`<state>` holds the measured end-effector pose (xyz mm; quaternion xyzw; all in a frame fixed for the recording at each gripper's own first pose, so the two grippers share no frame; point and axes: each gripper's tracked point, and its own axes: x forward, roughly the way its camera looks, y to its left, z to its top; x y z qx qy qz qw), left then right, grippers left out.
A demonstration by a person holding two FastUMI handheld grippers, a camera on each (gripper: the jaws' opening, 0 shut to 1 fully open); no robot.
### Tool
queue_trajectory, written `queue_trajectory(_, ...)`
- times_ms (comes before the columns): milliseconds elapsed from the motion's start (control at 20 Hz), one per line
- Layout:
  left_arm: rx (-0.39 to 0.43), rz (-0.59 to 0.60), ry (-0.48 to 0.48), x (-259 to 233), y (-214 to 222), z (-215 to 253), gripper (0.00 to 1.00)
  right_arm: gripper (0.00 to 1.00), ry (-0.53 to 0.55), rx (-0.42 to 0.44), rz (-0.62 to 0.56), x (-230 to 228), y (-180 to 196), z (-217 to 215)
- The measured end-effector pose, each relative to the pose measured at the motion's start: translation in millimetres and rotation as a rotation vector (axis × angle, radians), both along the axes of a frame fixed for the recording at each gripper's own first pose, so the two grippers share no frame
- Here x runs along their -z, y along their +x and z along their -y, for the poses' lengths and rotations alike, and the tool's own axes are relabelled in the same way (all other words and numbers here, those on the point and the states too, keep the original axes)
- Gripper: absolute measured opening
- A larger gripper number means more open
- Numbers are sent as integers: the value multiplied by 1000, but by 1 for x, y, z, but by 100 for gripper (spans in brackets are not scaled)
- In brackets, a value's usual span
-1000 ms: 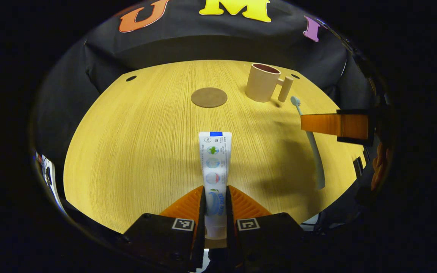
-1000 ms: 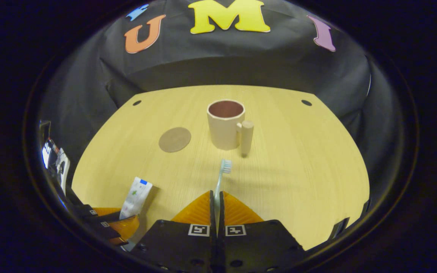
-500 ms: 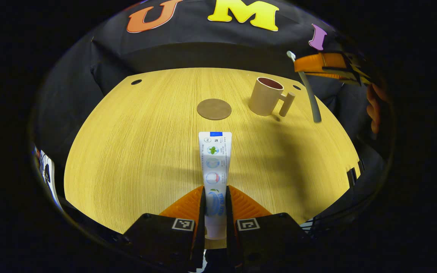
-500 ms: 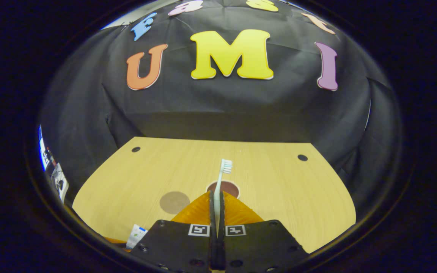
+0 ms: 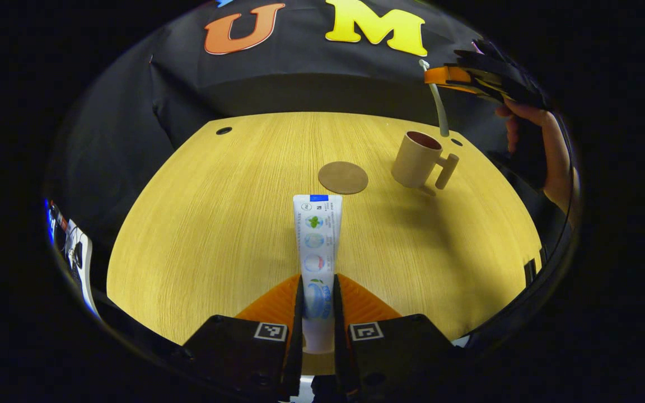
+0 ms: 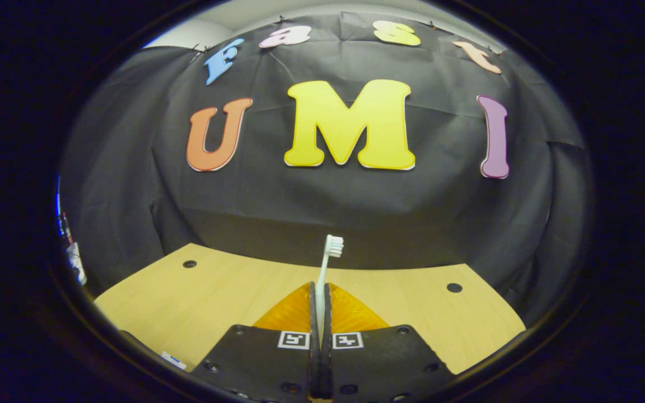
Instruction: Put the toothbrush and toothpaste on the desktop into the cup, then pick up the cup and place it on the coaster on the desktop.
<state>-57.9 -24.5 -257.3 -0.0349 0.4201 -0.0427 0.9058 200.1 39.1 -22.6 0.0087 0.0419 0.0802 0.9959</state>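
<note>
The toothbrush is pinched tight in the right gripper, at the upper right of the left gripper view. Its bottom end hangs just over the cup. It should be kept straight and let down slowly into the cup before it is let go. The toothpaste is squeezed in the left gripper, low in the middle. The coaster lies left of the cup.

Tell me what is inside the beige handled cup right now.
The beige handled cup shows a dark reddish inner wall and nothing in it. Its bottom is hidden. The pale toothbrush, clamped in the right gripper, hangs above its rim.
</note>
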Motion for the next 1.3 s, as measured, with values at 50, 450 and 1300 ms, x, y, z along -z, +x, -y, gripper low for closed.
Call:
queue_trajectory(50,1,-3,1,1,2,-1,27,0,20,6,11,0,7,0)
queue_trajectory(450,20,0,27,6,31,-8,27,0,34,56,27,20,45,11)
queue_trajectory(1300,60,240,15,-49,91,22,26,29,16,59,-3,36,4,18)
